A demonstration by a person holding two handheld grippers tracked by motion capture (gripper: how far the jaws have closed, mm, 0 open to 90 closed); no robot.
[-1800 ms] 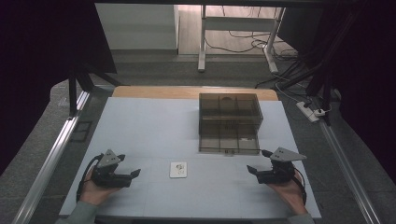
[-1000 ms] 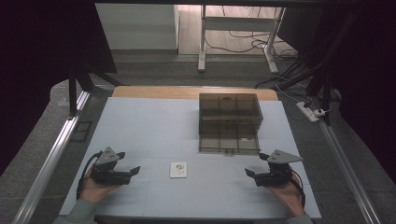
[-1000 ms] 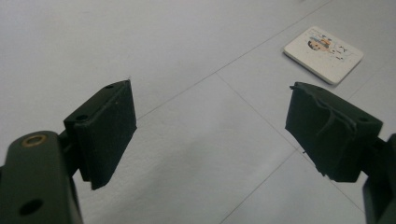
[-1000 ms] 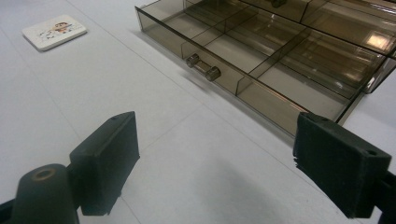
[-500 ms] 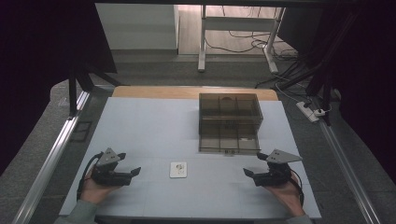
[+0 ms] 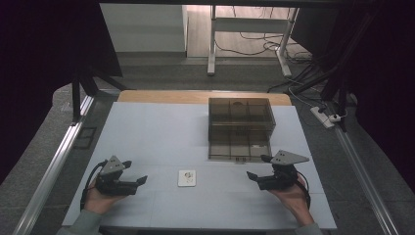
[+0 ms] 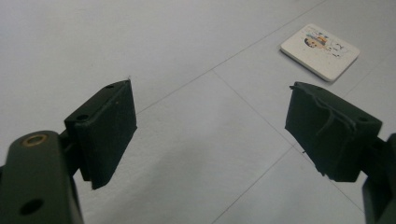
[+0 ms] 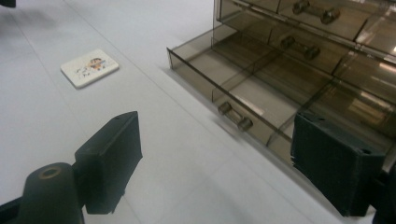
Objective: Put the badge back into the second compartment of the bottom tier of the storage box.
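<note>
While both pairs of jaws stand spread and empty, the small white card (image 6: pixel 186 177) lies flat on the table (image 6: pixel 161 127), between the left gripper (image 6: pixel 138 181) and right gripper (image 6: pixel 255 174), touching neither.

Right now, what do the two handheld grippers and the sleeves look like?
Both the left gripper and right gripper are black, each with two blocky jaws, a grey three-cornered plate on top and a black trailing cable. Grey-green sleeves show at the bottom edge.
</note>
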